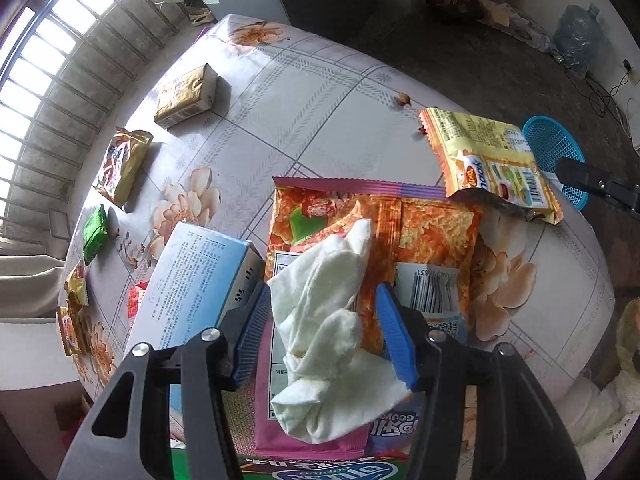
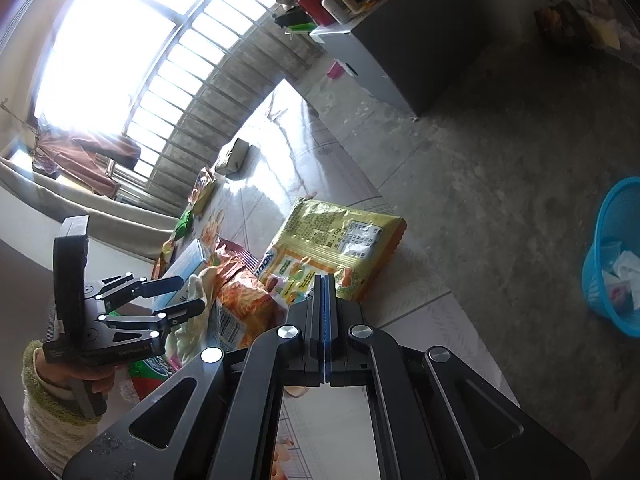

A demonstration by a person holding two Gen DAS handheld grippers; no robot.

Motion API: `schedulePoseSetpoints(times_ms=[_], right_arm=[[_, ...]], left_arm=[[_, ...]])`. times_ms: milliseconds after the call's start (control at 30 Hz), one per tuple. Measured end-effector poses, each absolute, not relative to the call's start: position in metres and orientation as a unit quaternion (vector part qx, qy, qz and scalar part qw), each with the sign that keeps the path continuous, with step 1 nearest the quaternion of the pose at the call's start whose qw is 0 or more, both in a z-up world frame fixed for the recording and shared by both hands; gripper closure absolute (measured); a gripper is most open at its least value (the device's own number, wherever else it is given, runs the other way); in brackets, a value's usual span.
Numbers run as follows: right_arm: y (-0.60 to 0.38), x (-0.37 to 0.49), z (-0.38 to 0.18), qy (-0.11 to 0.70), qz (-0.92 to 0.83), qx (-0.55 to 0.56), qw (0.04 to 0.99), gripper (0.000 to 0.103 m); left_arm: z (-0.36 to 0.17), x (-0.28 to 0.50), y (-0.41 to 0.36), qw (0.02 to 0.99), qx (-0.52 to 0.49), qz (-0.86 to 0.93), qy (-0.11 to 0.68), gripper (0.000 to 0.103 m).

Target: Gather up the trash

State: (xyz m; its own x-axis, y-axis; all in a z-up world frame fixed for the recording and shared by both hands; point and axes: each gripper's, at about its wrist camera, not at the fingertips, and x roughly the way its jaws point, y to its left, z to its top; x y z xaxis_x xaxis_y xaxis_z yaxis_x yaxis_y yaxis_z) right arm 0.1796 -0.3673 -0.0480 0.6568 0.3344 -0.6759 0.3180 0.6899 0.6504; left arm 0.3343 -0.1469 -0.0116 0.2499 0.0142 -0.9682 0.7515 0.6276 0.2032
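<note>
The left gripper [image 1: 326,332] stands about half open, its blue pads [image 1: 394,332] either side of a crumpled tissue [image 1: 328,340] and not pressing it. The tissue lies on an orange wrapper [image 1: 420,220] near the table's [image 1: 320,92] near edge, a blue box [image 1: 192,280] just beside the left pad. Closing low, the pads could pinch the wrapper too, or nudge the box. The tissue is loose, so a shallow bite may shed a fold. The right gripper [image 2: 325,300] is shut on nothing, over a yellow packet [image 2: 332,240] at the right edge. The bin [image 2: 616,256] sits on the floor, well apart, so a weak grip could drop the tissue on the way.
</note>
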Motion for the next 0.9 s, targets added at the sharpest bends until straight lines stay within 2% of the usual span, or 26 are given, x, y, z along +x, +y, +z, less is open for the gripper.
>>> schedulePoseSetpoints(times_ms=[67,133,333,800,900], right_arm=[[-0.367,0.179,-0.048,0.413,0.008,0.394,0.821,0.103],[-0.368,0.177,-0.047,0.412,0.01,0.394,0.822,0.103],[-0.369,0.176,-0.049,0.41,0.019,0.4,0.82,0.103],[-0.366,0.177,-0.041,0.413,0.028,0.356,0.838,0.103],[-0.362,0.178,-0.031,0.4,0.004,0.308,0.863,0.098]], left_arm=[[-0.018,0.337,-0.148,0.709,0.347,-0.252,0.56,0.051],[-0.021,0.339,-0.147,0.708,0.342,-0.252,0.564,0.066],[-0.015,0.338,-0.142,0.719,0.318,-0.264,0.558,0.092],[0.05,0.328,-0.127,0.787,0.244,-0.294,0.485,0.095],[0.06,0.326,-0.127,0.794,0.23,-0.301,0.475,0.095]])
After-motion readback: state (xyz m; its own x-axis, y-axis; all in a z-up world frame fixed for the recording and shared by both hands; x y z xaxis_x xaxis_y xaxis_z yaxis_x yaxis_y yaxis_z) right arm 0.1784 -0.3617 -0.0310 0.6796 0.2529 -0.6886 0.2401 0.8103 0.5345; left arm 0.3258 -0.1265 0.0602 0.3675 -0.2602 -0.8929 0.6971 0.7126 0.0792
